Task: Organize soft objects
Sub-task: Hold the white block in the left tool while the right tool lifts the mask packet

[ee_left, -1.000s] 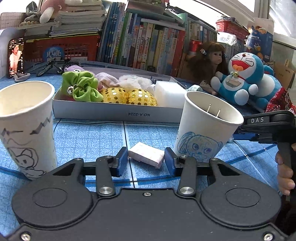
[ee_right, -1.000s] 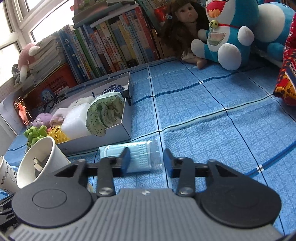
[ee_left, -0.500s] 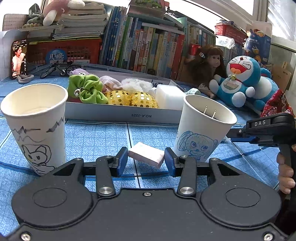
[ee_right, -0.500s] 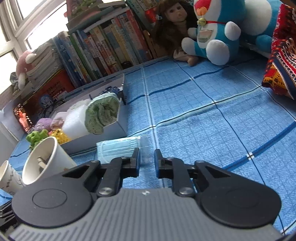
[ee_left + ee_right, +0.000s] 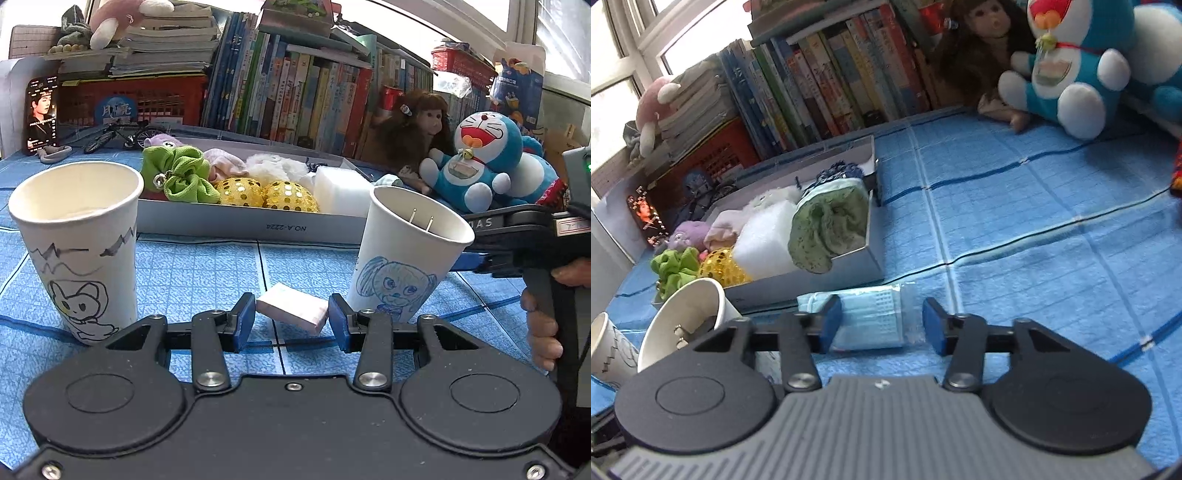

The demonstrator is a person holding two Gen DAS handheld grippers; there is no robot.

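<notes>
A small pink-and-white tissue pack [image 5: 291, 308] sits tilted between the blue pads of my left gripper [image 5: 291, 317], which is shut on it just above the blue cloth. In the right wrist view a blue face mask in clear wrap [image 5: 871, 319] lies on the cloth in front of the grey box [image 5: 864, 258]. My right gripper [image 5: 881, 323] straddles the mask with its jaws opening. The left pad overlaps the mask and the right pad stands clear of the wrap. The grey box [image 5: 240, 223] holds a green scrunchie [image 5: 181, 177], gold sequin balls [image 5: 266, 192], a white sponge [image 5: 341, 188] and a green cloth [image 5: 827, 225].
Two drawn-on paper cups [image 5: 85, 240] [image 5: 406, 266] flank my left gripper. A person's hand [image 5: 539, 325] holds the other gripper's handle behind the right cup. A blue cat plush [image 5: 1071, 66] and a doll [image 5: 975, 48] sit at the back before a row of books [image 5: 295, 92].
The right jaws narrowed at the mask's right end, then spread wide again around the mask. The left gripper keeps the tissue pack and has hardly moved.
</notes>
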